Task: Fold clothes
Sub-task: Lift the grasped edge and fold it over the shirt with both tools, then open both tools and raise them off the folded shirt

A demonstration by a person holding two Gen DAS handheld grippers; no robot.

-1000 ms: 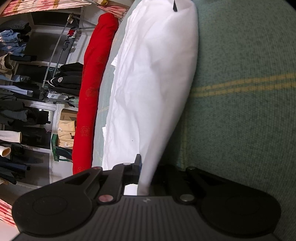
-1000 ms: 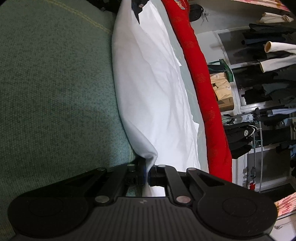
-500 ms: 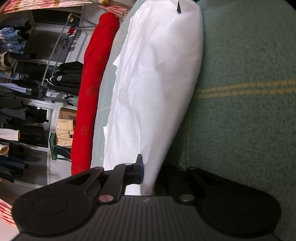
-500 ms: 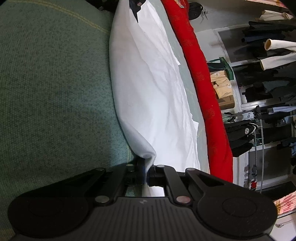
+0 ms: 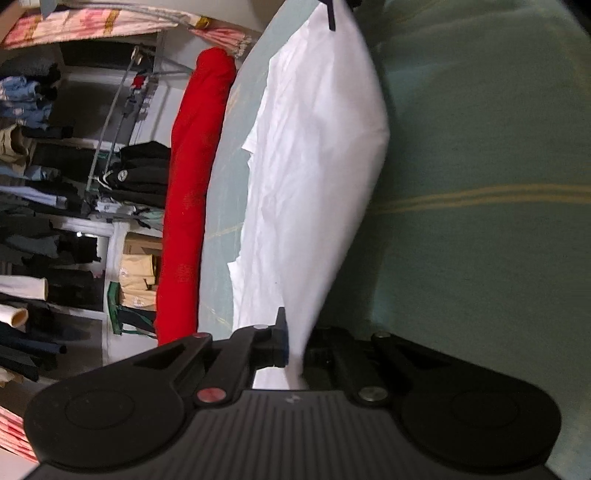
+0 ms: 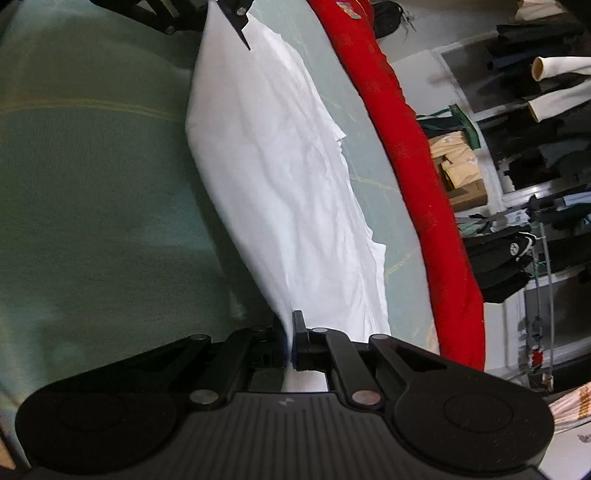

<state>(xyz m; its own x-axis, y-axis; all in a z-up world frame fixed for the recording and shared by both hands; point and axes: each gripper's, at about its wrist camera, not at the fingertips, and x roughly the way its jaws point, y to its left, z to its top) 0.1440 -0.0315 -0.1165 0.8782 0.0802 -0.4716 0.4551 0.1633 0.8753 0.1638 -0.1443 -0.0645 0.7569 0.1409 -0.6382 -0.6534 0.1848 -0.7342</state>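
Observation:
A white garment stretches in a long band across the green bed cover. My left gripper is shut on one end of it, the cloth pinched between its black fingers. In the right wrist view the same white garment runs away from my right gripper, which is shut on the other end. Each view shows the other gripper's tip at the far end of the cloth: the right one and the left one. The held edge hangs lifted above the cover.
A long red roll lies along the far side of the bed, also the red roll. Beyond it stand clothes racks with dark garments, cardboard boxes and shelves.
Both grippers have risen with the white garment held. The cloth's near edge has lifted off the green cover and more of the room shows beyond the bed.

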